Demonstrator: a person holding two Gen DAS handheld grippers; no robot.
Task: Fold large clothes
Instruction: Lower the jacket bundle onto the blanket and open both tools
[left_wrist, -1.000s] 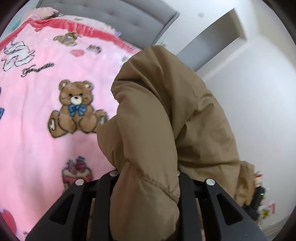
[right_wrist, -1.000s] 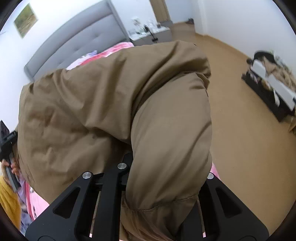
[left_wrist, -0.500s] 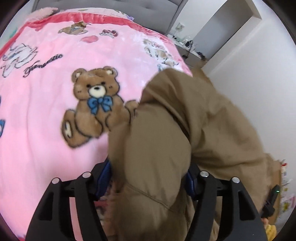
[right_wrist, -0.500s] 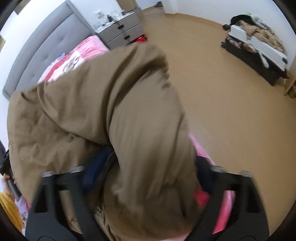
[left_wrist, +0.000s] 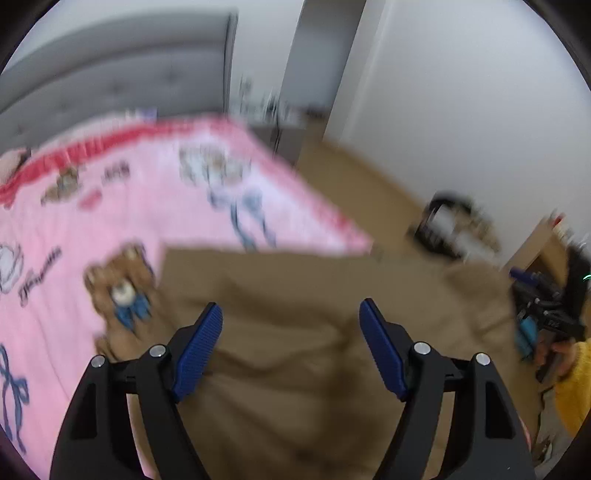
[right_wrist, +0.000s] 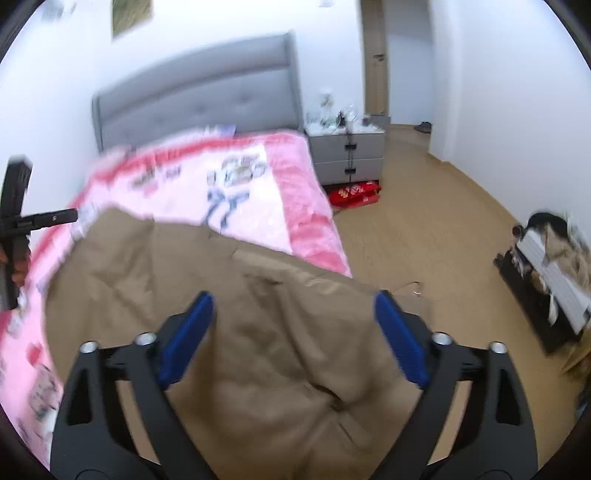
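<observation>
You're over matt tan cloth, the garment (left_wrist: 295, 332); plush pink fleece blanket (left_wrist: 110, 229) underneath, your fingers (left_wrist: 195, 350) ribbed blue rubber.

Both tongs share one build: matte black angular arms with triangular cut-outs, a pair of silver screw heads on each side, and ribbed blue pads on the inner faces. On the left tongs (left_wrist: 291, 317) and the right tongs (right_wrist: 294, 308) alike, the pads sit toward ten and two o'clock. A yellow knitted sleeve (left_wrist: 574, 387) shows at four o'clock.
</observation>
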